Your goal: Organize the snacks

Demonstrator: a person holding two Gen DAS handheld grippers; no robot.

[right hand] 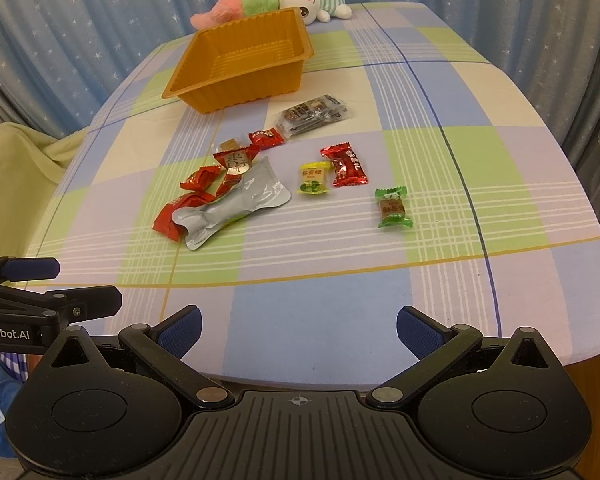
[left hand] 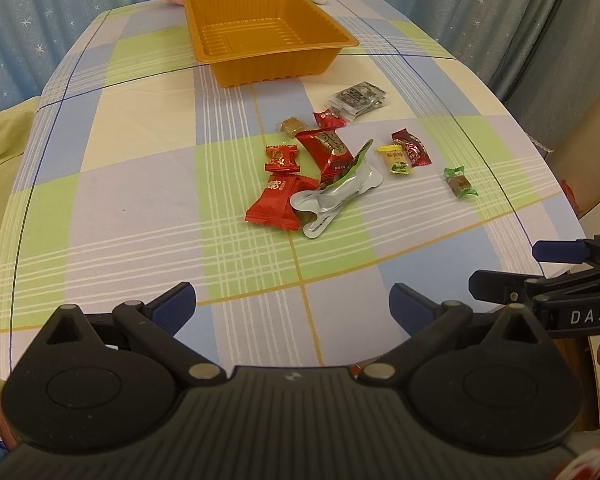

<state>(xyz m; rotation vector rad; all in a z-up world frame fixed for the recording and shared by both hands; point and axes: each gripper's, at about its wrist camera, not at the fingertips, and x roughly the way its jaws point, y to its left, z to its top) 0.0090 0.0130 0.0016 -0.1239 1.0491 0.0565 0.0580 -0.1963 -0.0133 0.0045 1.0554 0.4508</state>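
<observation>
Currently I hold the left gripper (left hand: 292, 306) and the right gripper (right hand: 298, 330) spread wide and empty, low over the near edge of the table (right hand: 500, 128), well short of the snacks. Snacks lie scattered mid-table; the orange tray (right hand: 240, 92) stands beyond them, nothing inside.

Handling, as I judge it:
- Green-wrapped candy (right hand: 393, 207): light, small, lying apart from the rest. Pinch across the body, not the twisted ends.
- Silver foil pouch (right hand: 236, 206): limp, likely slippery, overlapping the red packets (right hand: 180, 210). Take it by a flat edge.
- Clear packet stack (right hand: 312, 116): nearest the tray; may slide apart if gripped loosely.
</observation>
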